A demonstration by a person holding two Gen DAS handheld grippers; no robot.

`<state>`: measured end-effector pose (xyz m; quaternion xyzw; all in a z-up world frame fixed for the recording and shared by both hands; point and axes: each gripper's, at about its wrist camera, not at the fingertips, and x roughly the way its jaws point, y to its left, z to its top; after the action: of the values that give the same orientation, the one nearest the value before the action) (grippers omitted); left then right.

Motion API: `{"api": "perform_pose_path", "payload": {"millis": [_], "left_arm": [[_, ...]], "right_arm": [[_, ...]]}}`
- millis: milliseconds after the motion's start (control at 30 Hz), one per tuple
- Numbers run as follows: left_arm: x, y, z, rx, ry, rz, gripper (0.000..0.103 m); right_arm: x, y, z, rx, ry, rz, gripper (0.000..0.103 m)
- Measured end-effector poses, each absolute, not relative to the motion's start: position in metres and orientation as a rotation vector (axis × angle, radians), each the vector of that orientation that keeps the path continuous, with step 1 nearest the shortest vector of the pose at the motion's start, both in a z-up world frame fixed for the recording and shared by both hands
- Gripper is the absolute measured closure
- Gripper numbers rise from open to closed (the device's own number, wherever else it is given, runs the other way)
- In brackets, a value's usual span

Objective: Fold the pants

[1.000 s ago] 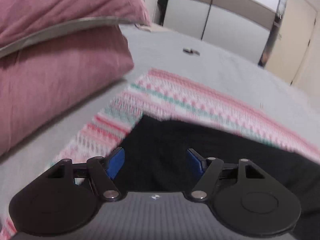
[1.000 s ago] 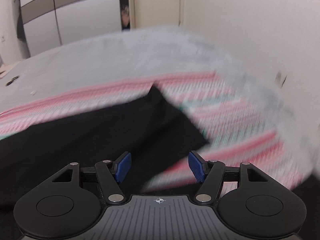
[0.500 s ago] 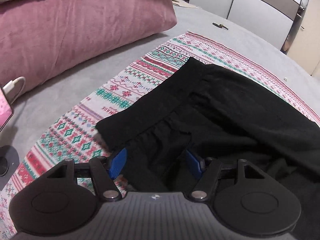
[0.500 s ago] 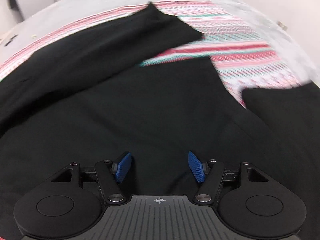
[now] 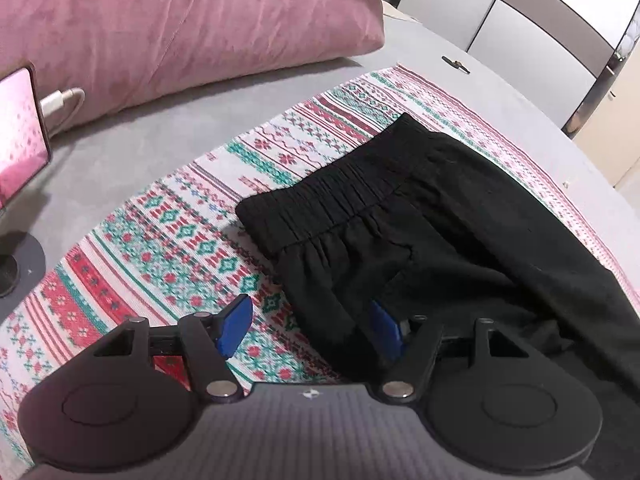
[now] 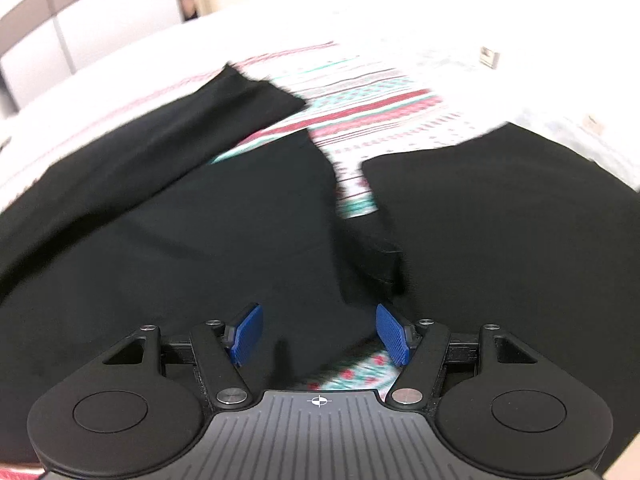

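Observation:
Black pants (image 5: 420, 216) lie on a red, green and white patterned blanket (image 5: 180, 248) on a bed. Their gathered elastic waistband (image 5: 320, 204) points toward the pillows. My left gripper (image 5: 308, 326) is open, low over the near side edge of the pants below the waistband, with black cloth between its blue pads. My right gripper (image 6: 318, 334) is open above the pants (image 6: 180, 220), near a leg's lower edge. Two leg ends spread apart in the right wrist view, which is blurred. Another black cloth area (image 6: 500, 220) lies to the right.
Pink pillows (image 5: 180, 20) lie at the head of the bed. A phone (image 5: 18, 136) with a white cable stands on a holder at the left. A small dark object (image 5: 456, 65) lies on the grey sheet (image 5: 500, 100). Wardrobe doors and a wall stand beyond the bed.
Both grippers have come down and in toward the pants. The left view swung from the far blanket edge to the waistband. The right view moved from the leg end to over the legs.

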<state>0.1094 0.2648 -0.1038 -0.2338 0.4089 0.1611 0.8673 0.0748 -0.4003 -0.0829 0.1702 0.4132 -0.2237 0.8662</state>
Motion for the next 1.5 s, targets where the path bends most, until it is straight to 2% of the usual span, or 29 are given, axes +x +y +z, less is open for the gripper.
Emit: {"api": "perform_pose_path", "payload": {"millis": [167,200,367,400,467,500,533,567,733,833,900,967,1033,1133,1167,1200,1367,1433,1500], "left_arm": [[0.111,0.261,-0.104,-0.51,0.854,0.317,0.019],[0.111,0.26,-0.104,-0.506,0.854,0.321,0.02],[0.115,0.26,-0.106,-0.518,0.856,0.311,0.034],[0.117,0.258,-0.107,-0.511,0.856,0.309,0.041],[0.121,0.257,-0.109,-0.495,0.855,0.323,0.062],[0.122,0.257,-0.11,-0.488,0.85,0.338,0.081],[0.123,0.258,-0.111,-0.487,0.843,0.346,0.08],[0.123,0.26,-0.11,-0.502,0.833,0.345,0.08],[0.098,0.267,-0.084,-0.521,0.749,0.343,0.08],[0.09,0.263,-0.084,-0.502,0.782,0.317,0.08],[0.094,0.257,-0.088,-0.444,0.828,0.303,0.078],[0.098,0.256,-0.092,-0.41,0.872,0.312,0.065],[0.098,0.255,-0.089,-0.383,0.87,0.34,0.038],[0.093,0.253,-0.073,-0.302,0.796,0.367,0.02],[0.095,0.25,-0.069,-0.267,0.779,0.372,0.019],[0.098,0.248,-0.066,-0.245,0.767,0.364,0.017],[0.14,0.228,-0.054,-0.176,0.781,0.271,0.014],[0.164,0.22,-0.047,-0.127,0.789,0.247,0.009],[0.186,0.214,-0.044,-0.093,0.805,0.224,0.009]], "right_arm": [[0.049,-0.415,-0.076,0.446,0.811,-0.464,0.05],[0.047,-0.417,-0.076,0.455,0.803,-0.47,0.054],[0.046,-0.426,-0.081,0.494,0.787,-0.463,0.059],[0.052,-0.423,-0.084,0.47,0.792,-0.461,0.063],[0.064,-0.419,-0.088,0.403,0.794,-0.474,0.07],[0.07,-0.418,-0.089,0.38,0.798,-0.485,0.085],[0.075,-0.418,-0.089,0.358,0.795,-0.498,0.097],[0.077,-0.418,-0.087,0.346,0.774,-0.505,0.103],[0.034,-0.42,-0.05,0.434,0.542,-0.511,0.103],[0.027,-0.422,-0.049,0.396,0.556,-0.559,0.103],[0.039,-0.42,-0.06,0.324,0.65,-0.575,0.103],[0.05,-0.417,-0.071,0.297,0.724,-0.588,0.1],[0.051,-0.418,-0.068,0.321,0.703,-0.58,0.094],[0.047,-0.415,-0.055,0.335,0.607,-0.6,0.065],[0.049,-0.414,-0.052,0.33,0.591,-0.601,0.056],[0.053,-0.414,-0.05,0.326,0.584,-0.594,0.054],[0.099,-0.411,-0.042,0.341,0.616,-0.499,0.055],[0.122,-0.411,-0.038,0.34,0.629,-0.466,0.055],[0.145,-0.411,-0.035,0.327,0.649,-0.442,0.051]]}}
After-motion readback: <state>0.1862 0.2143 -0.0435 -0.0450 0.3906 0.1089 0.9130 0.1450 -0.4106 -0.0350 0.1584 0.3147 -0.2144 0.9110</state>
